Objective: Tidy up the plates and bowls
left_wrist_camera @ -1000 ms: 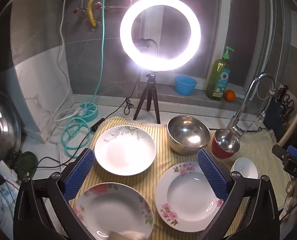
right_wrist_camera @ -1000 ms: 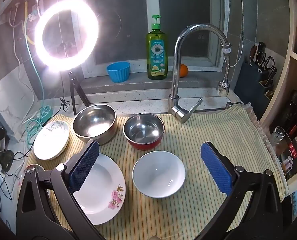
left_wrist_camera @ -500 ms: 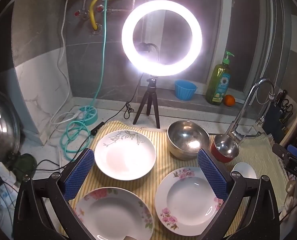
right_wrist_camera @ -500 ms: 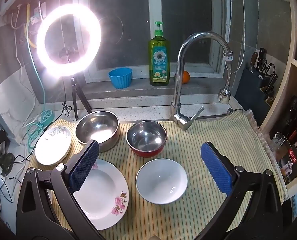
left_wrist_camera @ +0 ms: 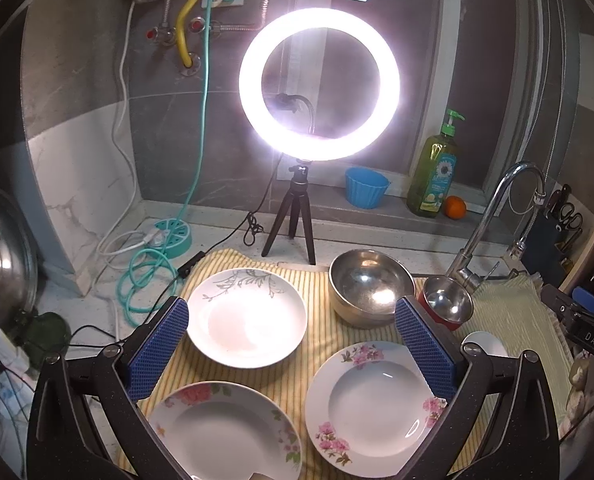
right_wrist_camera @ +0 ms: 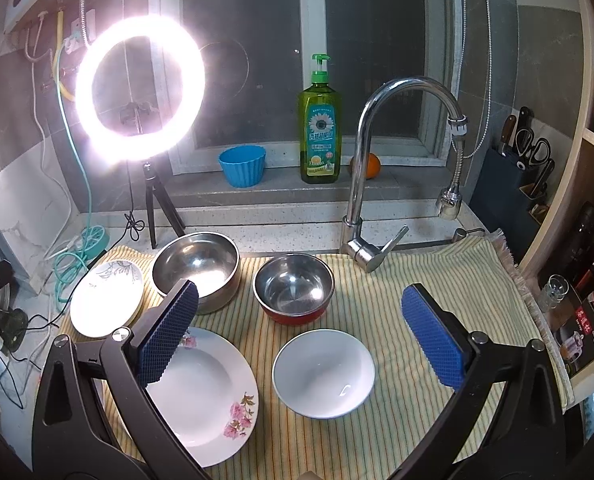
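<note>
At the far left of the counter a steel pot lid [left_wrist_camera: 1, 256] leans beside a tangle of dark cables, and a white marbled wall panel rises behind it. Next comes a teal power strip [left_wrist_camera: 173, 236] with its coiled teal cord, plugged into a wall socket above. A yellow striped cloth [right_wrist_camera: 397, 292] covers the worktop, and all the dishes sit on it. The left gripper [left_wrist_camera: 293, 352] hangs above the cloth with its blue-padded jaws spread wide and nothing between them. Below it lie three plates, each apart from the others: a grey-leaf plate [left_wrist_camera: 247, 318] towards the back, a pink-flower plate [left_wrist_camera: 225, 432] at the near left edge, and a second floral plate [left_wrist_camera: 373, 404] to its right. A lit ring light [left_wrist_camera: 319, 84] stands on a small black tripod at the back edge of the cloth. Right of the grey-leaf plate sits a large steel bowl [right_wrist_camera: 197, 270], then a red-sided steel bowl [right_wrist_camera: 293, 288] just beside it, and a plain white bowl [right_wrist_camera: 323, 372] nearer the front. The right gripper [right_wrist_camera: 301, 344] hovers over the white bowl, jaws likewise wide apart and empty. On the window ledge behind stand a blue cup [right_wrist_camera: 243, 164], a green soap bottle [right_wrist_camera: 321, 132] and an orange [right_wrist_camera: 371, 166]. A chrome tap [right_wrist_camera: 377, 152] arches over the cloth. At the far right a knife block [right_wrist_camera: 513, 184] holds scissors and knives, and wooden shelving carries what may be bottles, too dim to tell.
</note>
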`<state>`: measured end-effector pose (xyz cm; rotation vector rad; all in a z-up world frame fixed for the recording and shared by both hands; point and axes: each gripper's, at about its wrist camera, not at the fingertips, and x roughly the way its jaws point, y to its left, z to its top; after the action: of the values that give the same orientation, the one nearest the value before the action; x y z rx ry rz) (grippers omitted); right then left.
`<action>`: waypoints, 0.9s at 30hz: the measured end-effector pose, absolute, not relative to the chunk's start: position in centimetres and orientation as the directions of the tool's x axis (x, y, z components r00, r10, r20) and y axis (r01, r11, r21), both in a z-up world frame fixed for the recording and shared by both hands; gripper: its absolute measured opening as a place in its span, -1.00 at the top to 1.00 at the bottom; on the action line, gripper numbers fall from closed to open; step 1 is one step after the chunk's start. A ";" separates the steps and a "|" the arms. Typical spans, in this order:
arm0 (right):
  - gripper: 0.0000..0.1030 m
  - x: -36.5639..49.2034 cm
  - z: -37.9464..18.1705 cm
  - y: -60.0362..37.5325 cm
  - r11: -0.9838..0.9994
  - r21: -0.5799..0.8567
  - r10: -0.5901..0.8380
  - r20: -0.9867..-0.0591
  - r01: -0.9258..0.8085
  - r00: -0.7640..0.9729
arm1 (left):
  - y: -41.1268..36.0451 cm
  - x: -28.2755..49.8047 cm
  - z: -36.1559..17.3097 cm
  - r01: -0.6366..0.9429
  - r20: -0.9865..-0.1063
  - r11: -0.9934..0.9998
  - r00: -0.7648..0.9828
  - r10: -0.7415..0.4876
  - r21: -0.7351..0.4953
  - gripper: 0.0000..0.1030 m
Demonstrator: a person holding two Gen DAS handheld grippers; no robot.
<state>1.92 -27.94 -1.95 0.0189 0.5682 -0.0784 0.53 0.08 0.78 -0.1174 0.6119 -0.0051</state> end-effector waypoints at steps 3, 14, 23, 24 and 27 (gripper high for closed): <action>-1.00 1.9 -2.0 -27.9 0.997 -0.002 -0.071 -0.538 0.082 0.840 | 0.1 0.4 0.7 -0.027 -0.570 0.993 0.821 -0.042 -0.113 -0.99; -1.00 1.7 -2.1 -28.2 0.997 0.000 -0.069 -0.536 0.082 0.841 | 0.1 0.4 0.7 -0.019 -0.572 0.993 0.819 -0.052 -0.117 -0.99; -1.00 1.7 -2.1 -28.2 0.997 0.002 -0.068 -0.536 0.081 0.841 | -0.1 0.1 0.5 -0.018 -0.571 0.993 0.819 -0.053 -0.118 -0.99; -1.00 1.7 -2.2 -28.2 0.997 0.001 -0.068 -0.537 0.081 0.841 | -0.1 0.1 0.5 -0.018 -0.570 0.993 0.820 -0.053 -0.118 -0.99; -1.00 1.5 -2.3 -28.3 0.997 0.002 -0.067 -0.537 0.082 0.841 | -0.1 0.1 0.4 -0.017 -0.570 0.993 0.820 -0.055 -0.120 -0.99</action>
<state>1.52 -28.32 -2.26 0.0255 0.5670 -0.0787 0.06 -0.06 0.37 -0.1215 0.6095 -0.0205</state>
